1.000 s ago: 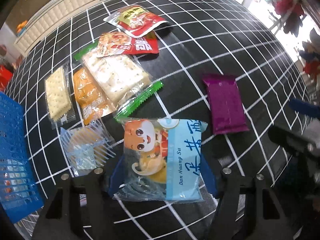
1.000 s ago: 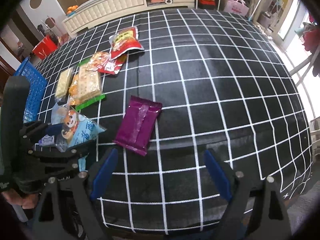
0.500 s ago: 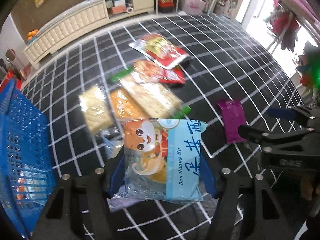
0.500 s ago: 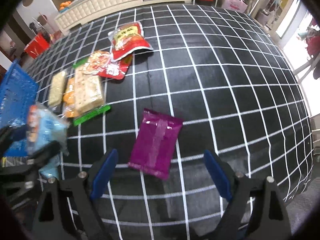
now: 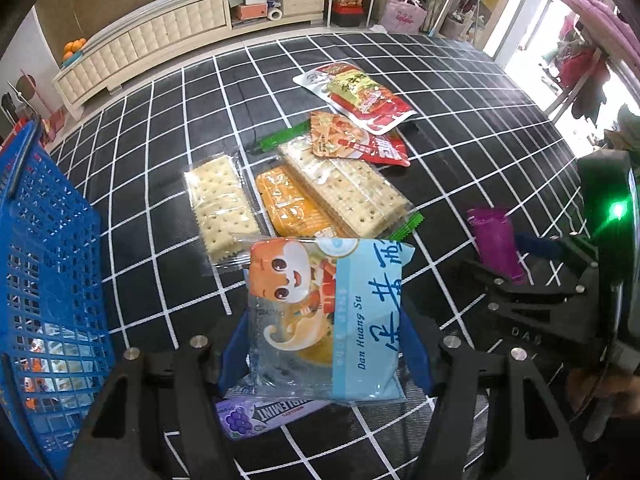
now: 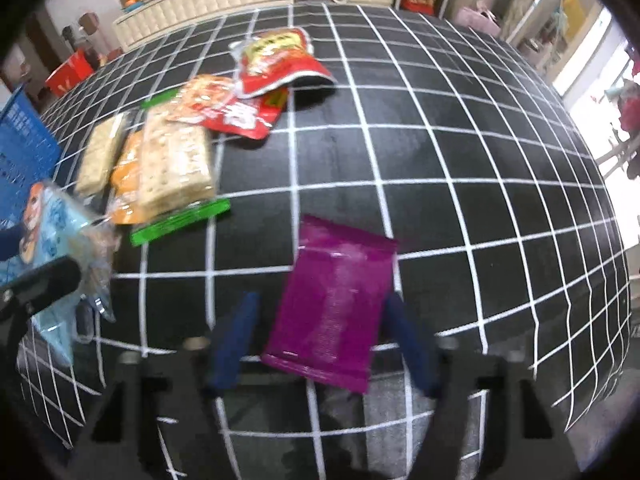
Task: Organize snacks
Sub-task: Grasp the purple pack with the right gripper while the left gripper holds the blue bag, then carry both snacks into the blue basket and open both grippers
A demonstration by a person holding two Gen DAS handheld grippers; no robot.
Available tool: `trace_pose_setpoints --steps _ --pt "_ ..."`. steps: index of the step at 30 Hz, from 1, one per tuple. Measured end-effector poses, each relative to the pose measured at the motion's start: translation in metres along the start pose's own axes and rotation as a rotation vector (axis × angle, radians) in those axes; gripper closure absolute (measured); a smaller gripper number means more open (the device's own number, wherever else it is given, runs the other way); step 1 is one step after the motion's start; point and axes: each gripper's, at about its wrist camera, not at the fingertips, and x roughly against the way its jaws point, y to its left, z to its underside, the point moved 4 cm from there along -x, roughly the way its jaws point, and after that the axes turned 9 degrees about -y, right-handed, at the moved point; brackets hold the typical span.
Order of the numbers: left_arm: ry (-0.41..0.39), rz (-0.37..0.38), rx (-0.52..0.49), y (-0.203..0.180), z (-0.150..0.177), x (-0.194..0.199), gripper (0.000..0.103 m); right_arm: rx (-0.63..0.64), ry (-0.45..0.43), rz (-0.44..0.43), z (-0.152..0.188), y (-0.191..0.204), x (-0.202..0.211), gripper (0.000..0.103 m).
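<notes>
Since a second ago the right gripper (image 6: 320, 344) has come down over the purple packet (image 6: 334, 304), which then lay ahead of its jaws, and the left gripper (image 5: 324, 344) has carried its blue packet (image 5: 326, 320) away from the snack pile toward the blue basket (image 5: 44, 264), now filling the left edge of the left wrist view.

The worktop (image 6: 440, 168), black with a white grid, fills both views. The purple packet now lies between the right jaws at lower centre of the right wrist view; these jaws have just been closing, the right pad is at the packet's edge, and a narrow gap shows beside the left pad. Any print on its wrapper is too blurred to read.

The left jaws are clamped on both sides of the blue packet at lower centre of the left wrist view. It bears a cartoon orange animal, "Dan Huang Su" and large blue Chinese characters. Beneath it, a small purple pack (image 5: 264, 414) with grapes reads "MINT" among partly hidden letters.
</notes>
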Motion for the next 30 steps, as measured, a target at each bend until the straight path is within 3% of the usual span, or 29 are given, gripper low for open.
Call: trace_pose_setpoints --steps 6,11,19,30 --pt "-0.008 0.001 -0.014 -0.003 0.004 0.007 0.039 -0.024 0.017 -0.071 0.014 0.008 0.007 0.05" --pt "-0.02 -0.006 -0.021 -0.001 0.01 0.026 0.04 -0.04 -0.028 -0.105 0.005 0.019 0.043 0.05" --pt "-0.102 -0.025 -0.029 0.013 0.016 0.088 0.039 0.011 -0.146 -0.174 -0.01 0.054 0.122 0.049" --pt "-0.214 -0.089 0.038 0.073 0.028 0.182 0.039 0.166 -0.266 -0.267 -0.038 0.138 0.188 0.049"
